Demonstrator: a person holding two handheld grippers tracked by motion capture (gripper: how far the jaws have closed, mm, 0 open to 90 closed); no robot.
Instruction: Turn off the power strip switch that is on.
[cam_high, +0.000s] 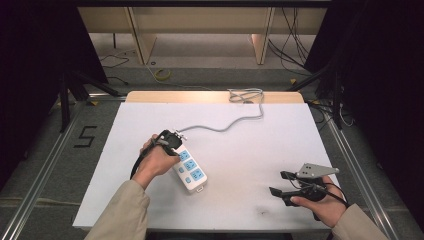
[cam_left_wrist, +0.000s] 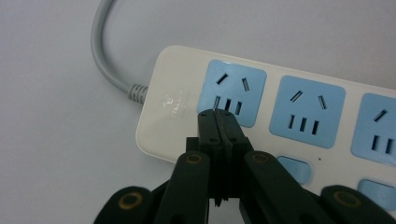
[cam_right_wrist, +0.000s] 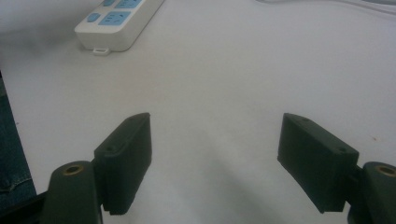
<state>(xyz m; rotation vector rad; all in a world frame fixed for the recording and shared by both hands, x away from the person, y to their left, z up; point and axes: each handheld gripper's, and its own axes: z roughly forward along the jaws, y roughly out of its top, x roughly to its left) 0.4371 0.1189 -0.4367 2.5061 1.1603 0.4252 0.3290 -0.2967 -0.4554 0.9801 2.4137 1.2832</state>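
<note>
My right tool (cam_high: 278, 183) hovers low over the near right of the white counter (cam_high: 250, 145), jaws spread wide with nothing between them. Farther in, my left tool (cam_left_wrist: 218, 119) has its jaws pressed together, tips resting on the power strip (cam_high: 190, 170) at its first blue socket (cam_left_wrist: 232, 92). Beyond, the strip's grey cord (cam_high: 225, 125) snakes to the counter's far edge.

A lab-style recording bay: a white-topped table (cam_high: 240, 200) stands between black curtains (cam_high: 30, 65) at nine and three o'clock. Aluminium rails (cam_high: 42, 165) line the grey floor, a taped numeral 5 (cam_high: 86, 136) lies at nine o'clock, and loose cables (cam_high: 292, 47) trail at one o'clock.
</note>
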